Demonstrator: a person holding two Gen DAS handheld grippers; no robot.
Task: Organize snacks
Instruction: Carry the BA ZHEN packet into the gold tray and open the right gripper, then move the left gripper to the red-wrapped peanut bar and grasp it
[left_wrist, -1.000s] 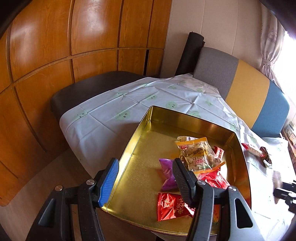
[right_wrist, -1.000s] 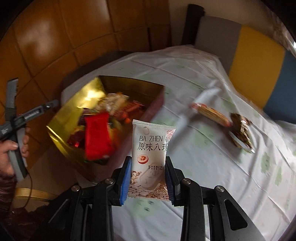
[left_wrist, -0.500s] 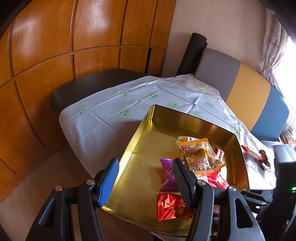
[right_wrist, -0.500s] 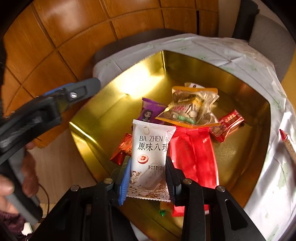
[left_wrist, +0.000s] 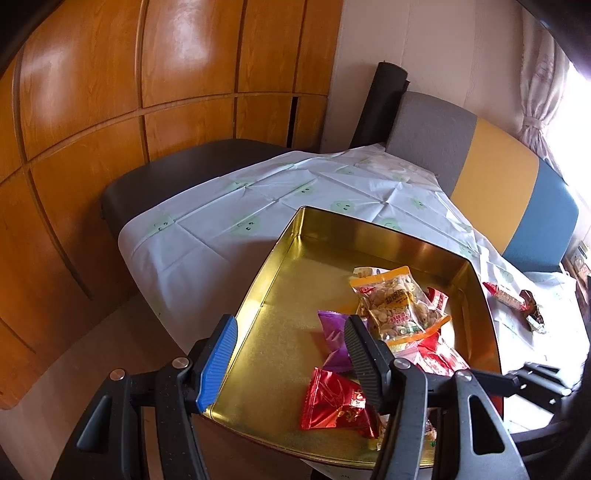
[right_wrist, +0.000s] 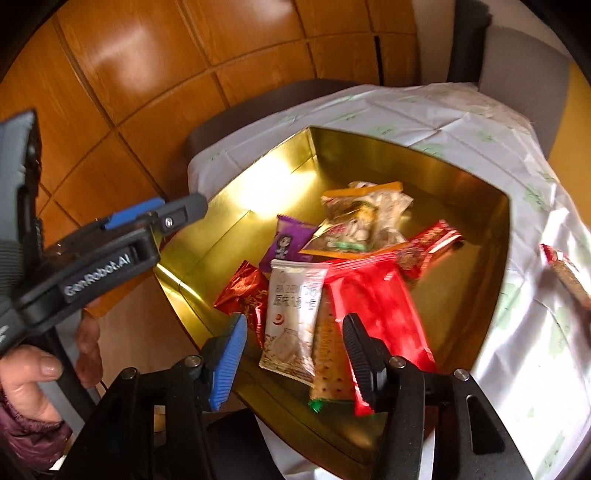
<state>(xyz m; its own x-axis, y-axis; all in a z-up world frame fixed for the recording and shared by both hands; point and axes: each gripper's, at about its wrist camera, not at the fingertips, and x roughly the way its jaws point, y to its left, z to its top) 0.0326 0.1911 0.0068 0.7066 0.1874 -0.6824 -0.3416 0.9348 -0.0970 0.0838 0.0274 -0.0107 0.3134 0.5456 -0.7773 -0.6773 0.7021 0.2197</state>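
A gold tin (right_wrist: 491, 221) is seen; red, purple and white packets (right_wrist: 295, 314) are shown; green faces are printed on the white cloth (left_wrist: 221, 225).

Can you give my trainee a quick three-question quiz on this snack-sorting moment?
1. True or false: the white snack packet is clamped between the pads of the right hand-held gripper.
2. Multiple choice: the snacks not yet in the gold tin lie A) on the tablecloth beyond the tin's right wall, B) on the floor, C) on the sofa.
3. Short answer: what does the left hand-held gripper straddle?

Key
1. False: its jaws are opening, and the packet lies in the tin with neither pad touching it.
2. A: two wrapped snacks lie there.
3. The tin's near corner; one pad is outside the wall, the other inside, neither visibly pressing on it.
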